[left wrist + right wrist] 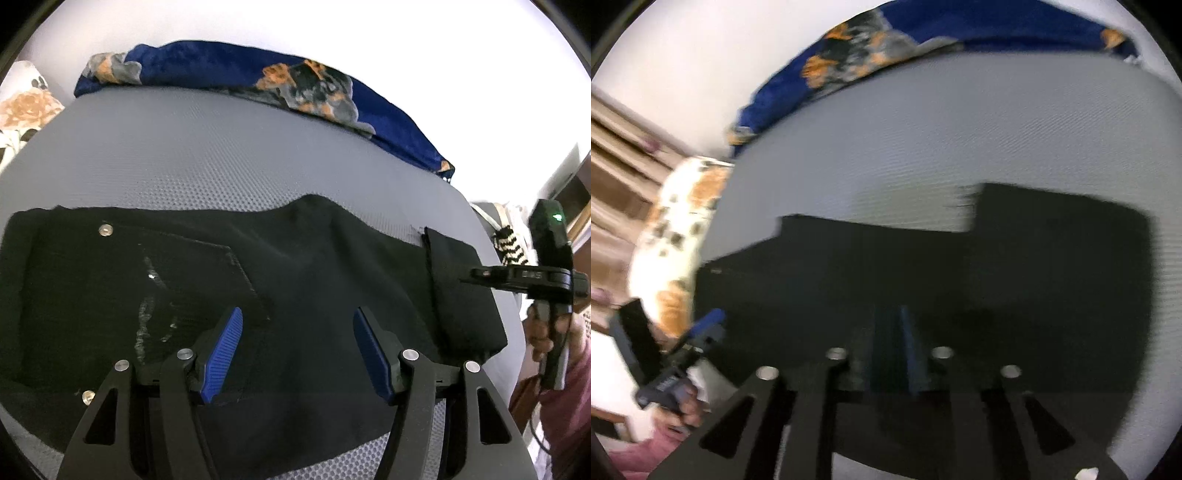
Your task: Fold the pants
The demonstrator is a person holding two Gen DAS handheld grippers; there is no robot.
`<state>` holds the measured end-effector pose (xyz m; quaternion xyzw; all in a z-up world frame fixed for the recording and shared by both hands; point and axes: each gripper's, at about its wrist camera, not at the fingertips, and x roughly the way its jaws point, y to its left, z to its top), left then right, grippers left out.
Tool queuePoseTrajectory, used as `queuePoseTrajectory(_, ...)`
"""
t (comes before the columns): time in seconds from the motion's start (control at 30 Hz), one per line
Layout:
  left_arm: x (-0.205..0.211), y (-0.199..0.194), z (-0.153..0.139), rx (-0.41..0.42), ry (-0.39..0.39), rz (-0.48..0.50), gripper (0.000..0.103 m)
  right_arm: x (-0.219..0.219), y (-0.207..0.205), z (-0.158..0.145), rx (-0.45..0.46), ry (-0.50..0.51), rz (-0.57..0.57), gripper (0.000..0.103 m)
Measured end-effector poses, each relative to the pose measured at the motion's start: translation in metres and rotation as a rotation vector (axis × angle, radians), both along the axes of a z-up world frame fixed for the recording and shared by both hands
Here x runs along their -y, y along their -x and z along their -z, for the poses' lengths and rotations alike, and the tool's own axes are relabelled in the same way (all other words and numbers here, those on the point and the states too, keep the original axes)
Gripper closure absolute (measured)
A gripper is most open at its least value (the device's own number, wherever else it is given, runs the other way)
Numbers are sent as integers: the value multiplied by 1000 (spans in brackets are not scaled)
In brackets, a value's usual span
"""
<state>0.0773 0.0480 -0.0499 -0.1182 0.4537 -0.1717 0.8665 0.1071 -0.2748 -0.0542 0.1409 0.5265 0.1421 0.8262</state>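
Black pants lie spread flat across a grey mattress, with a pocket and metal rivets showing at the left. One leg end is folded over at the right. My left gripper hangs just above the middle of the pants, its blue pads wide apart and nothing between them. My right gripper comes in from the right, its tip at the folded leg end. In the blurred right wrist view, the right gripper sits low over the pants, a narrow gap between its pads. The left gripper shows at the left.
A blue flowered blanket is bunched along the far edge of the mattress. A floral pillow lies at one end. A person's hand holds the right gripper beyond the mattress edge. Wooden furniture stands beside the bed.
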Motion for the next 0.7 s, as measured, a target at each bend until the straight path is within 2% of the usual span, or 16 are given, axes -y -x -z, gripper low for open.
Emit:
queuePoseTrajectory(0.07, 3, -2, 4, -15, 7, 6, 40, 10, 12, -3, 19, 70, 46, 69)
queuePoseTrajectory(0.17, 6, -3, 6, -23, 7, 14, 40, 3, 34, -4, 62, 191, 28, 69)
queuePoseTrajectory(0.4, 4, -3, 5, -26, 8, 13, 40, -45, 94, 14, 143, 442, -168, 71)
queuePoseTrajectory(0.57, 3, -1, 4, -30, 8, 11, 40, -64, 107, 32, 170, 572, -247, 68)
queuePoseTrajectory(0.7, 3, 0, 4, -27, 3, 10, 40, -64, 102, 42, 196, 656, -234, 68)
